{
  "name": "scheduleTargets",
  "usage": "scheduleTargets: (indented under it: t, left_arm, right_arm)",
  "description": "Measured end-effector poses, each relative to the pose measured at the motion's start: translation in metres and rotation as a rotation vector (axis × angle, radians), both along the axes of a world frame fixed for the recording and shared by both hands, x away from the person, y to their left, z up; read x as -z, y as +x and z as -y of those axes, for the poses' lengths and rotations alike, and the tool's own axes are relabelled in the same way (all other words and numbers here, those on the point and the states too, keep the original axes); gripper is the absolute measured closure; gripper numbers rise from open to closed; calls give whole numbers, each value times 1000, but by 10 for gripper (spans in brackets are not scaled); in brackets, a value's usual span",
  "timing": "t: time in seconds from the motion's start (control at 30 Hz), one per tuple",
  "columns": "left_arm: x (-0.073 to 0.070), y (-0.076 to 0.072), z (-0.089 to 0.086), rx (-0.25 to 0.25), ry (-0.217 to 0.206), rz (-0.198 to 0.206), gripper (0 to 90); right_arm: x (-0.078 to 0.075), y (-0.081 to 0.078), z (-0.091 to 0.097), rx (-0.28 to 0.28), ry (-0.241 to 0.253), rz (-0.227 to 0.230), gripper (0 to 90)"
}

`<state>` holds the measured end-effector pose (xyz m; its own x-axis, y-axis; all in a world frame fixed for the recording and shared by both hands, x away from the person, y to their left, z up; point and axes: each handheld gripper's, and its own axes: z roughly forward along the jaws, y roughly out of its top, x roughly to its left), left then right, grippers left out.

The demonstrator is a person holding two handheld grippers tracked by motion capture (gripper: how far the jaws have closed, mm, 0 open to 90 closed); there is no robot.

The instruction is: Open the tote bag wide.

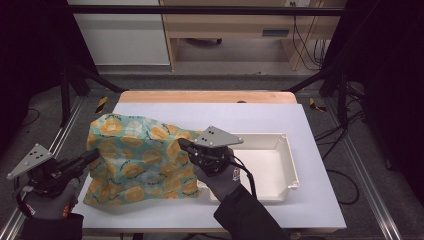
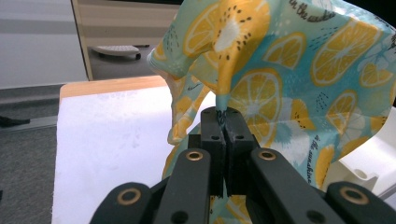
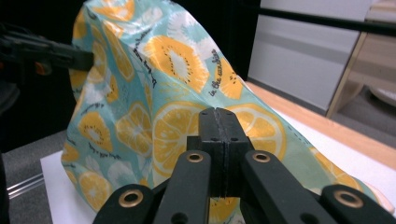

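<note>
A teal cloth (image 1: 135,160) printed with orange slices lies bunched on the left half of the white table cover (image 1: 260,116). At the cloth's left edge my left gripper (image 1: 92,154) is shut on a fold. In the left gripper view that fold of cloth (image 2: 289,70) is pinched between the tips of the left gripper (image 2: 225,114). My right gripper (image 1: 182,145) is at the cloth's right edge. In the right gripper view the right gripper (image 3: 219,112) is shut, the cloth (image 3: 163,93) rises like a tent just beyond it, and a bit of fabric shows between its fingers.
A shallow white tray (image 1: 290,150) sits to the right of the cloth, under my right hand; its corner (image 2: 369,163) shows past the cloth. The table's wooden far edge (image 1: 207,96) runs behind. Dark frame posts stand at both sides. Across the cloth, the other gripper (image 3: 46,53) holds its far edge.
</note>
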<state>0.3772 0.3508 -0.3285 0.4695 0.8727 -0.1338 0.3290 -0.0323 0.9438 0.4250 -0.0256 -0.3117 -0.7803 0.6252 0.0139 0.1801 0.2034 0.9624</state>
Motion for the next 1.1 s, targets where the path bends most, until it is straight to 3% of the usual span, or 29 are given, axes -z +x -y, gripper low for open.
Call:
scheduleTargets:
  t: [0.13, 0.37, 0.43, 0.63, 0.93, 1.1]
  left_arm:
    - [-2, -7, -3, 7, -4, 6, 898]
    - [-3, -20, -4, 30, 5, 11, 899]
    - [-2, -22, -4, 33, 12, 7, 899]
    - [8, -28, -6, 35, 20, -14, 898]
    - [24, -28, -6, 46, 34, -52, 899]
    - [31, -27, -6, 47, 37, -71, 898]
  right_arm:
    - [-10, -9, 1, -38, 43, 37, 900]
    - [-13, -25, -6, -129, 33, 42, 900]
    - [-9, -32, -10, -169, 12, 32, 900]
    - [5, -38, -16, -205, -21, 4, 900]
    - [26, -33, -24, -212, -59, -43, 900]
    - [45, -26, -30, -202, -91, -90, 900]
